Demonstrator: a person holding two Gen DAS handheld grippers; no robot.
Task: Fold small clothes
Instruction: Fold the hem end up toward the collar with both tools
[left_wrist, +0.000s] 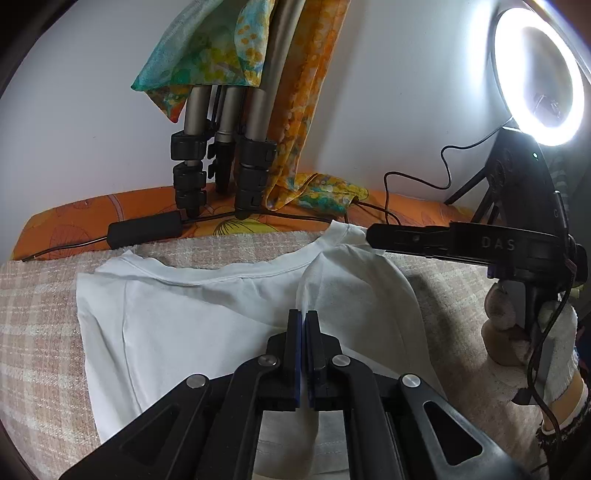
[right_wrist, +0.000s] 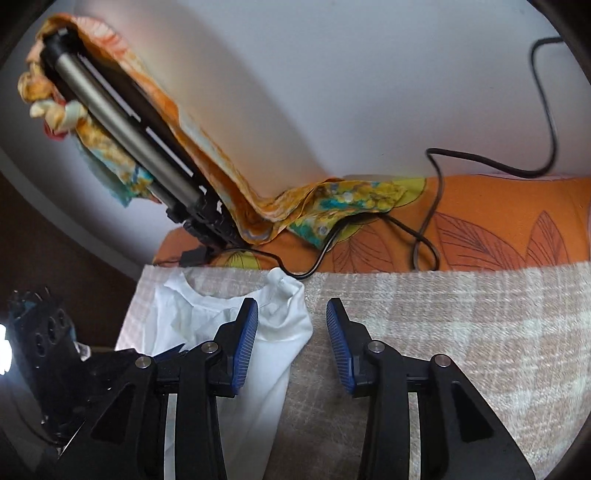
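Observation:
A white T-shirt lies flat on a beige plaid blanket, neckline toward the wall. My left gripper is shut on a raised fold of the shirt just below the collar, and the cloth ridges up into its pads. In the left wrist view my right gripper, held by a gloved hand, has its tips at the shirt's right shoulder corner. In the right wrist view the right gripper is open. The shirt's shoulder edge lies between its fingers, with the pads apart from it.
Folded tripod legs draped with a colourful scarf stand at the back edge on an orange floral sheet. A lit ring light stands at the right. Black cables and a power box lie behind the shirt.

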